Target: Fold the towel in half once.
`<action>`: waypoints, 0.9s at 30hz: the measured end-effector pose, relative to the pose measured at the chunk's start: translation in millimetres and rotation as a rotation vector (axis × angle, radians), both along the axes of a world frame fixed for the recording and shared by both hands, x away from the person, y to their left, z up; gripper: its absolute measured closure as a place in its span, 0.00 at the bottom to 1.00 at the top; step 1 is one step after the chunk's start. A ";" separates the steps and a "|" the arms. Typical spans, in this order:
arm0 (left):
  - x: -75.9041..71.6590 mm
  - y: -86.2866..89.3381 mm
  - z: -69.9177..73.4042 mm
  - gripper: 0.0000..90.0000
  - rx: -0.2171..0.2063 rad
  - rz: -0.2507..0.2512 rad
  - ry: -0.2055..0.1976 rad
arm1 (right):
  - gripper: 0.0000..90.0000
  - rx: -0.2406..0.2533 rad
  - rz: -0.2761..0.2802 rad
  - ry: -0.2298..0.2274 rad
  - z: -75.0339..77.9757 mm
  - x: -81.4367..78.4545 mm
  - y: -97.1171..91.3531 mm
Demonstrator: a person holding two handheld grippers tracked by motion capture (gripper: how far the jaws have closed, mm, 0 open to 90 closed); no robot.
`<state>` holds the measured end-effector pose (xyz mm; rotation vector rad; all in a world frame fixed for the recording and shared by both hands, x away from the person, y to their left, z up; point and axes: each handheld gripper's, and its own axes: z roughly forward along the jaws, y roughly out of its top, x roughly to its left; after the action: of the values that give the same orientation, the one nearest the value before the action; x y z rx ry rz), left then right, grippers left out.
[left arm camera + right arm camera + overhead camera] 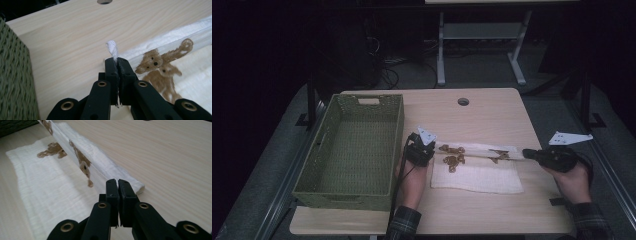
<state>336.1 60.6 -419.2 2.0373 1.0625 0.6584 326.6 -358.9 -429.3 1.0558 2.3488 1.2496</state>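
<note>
A white cloth [477, 175] printed with brown teddy bears [152, 61] lies on the wooden table [492, 112]. Its far edge is raised and stretched between the two grippers. My left gripper [434, 146] pinches the left corner, and a white tuft of cloth [111, 48] sticks up from the shut jaws [117, 62]. At the right end, my right gripper [525, 153] is shut on the other corner. In the right gripper view the raised edge of the cloth [82, 157] runs from the upper left down to the jaws [117, 183]. A hand holds each gripper.
A green woven basket [343, 196] with nothing in it stands on the left of the table, close beside the left gripper, and its wall [15, 75] shows in the left gripper view. A round cable hole [463, 101] sits near the far edge. Bare tabletop lies behind the cloth.
</note>
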 end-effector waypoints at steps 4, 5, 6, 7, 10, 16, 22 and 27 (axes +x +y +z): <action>-13.8 -0.8 -5.0 0.97 -0.009 0.009 -0.010 | 0.97 -0.016 0.015 0.003 -2.1 -12.6 1.6; -17.2 -0.8 -6.2 0.97 -0.006 0.011 -0.013 | 0.97 -0.013 0.017 0.005 -2.7 -15.6 1.5; -20.7 -0.9 -7.3 0.97 -0.005 0.015 -0.017 | 0.97 -0.010 0.019 0.008 -3.2 -18.6 1.5; -23.9 -0.7 -8.1 0.97 -0.005 0.017 -0.017 | 0.97 -0.011 0.026 0.005 -3.9 -21.3 1.5; -32.4 1.9 -10.4 0.97 0.005 0.023 -0.016 | 0.97 -0.009 0.035 0.011 -6.0 -29.0 3.2; -45.2 8.6 -18.5 0.97 -0.026 0.016 0.008 | 0.97 -0.029 0.062 0.040 -13.2 -41.7 8.3; -58.3 7.9 -22.7 0.97 -0.038 0.005 0.009 | 0.97 -0.027 0.067 0.046 -15.8 -52.7 6.4; -65.1 9.6 -25.0 0.97 -0.038 0.006 0.018 | 0.97 -0.019 0.083 0.070 -20.3 -57.5 5.0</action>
<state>271.0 70.2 -444.3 2.0120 1.0844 0.6193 269.0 -353.8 -449.6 1.0213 2.4752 1.2353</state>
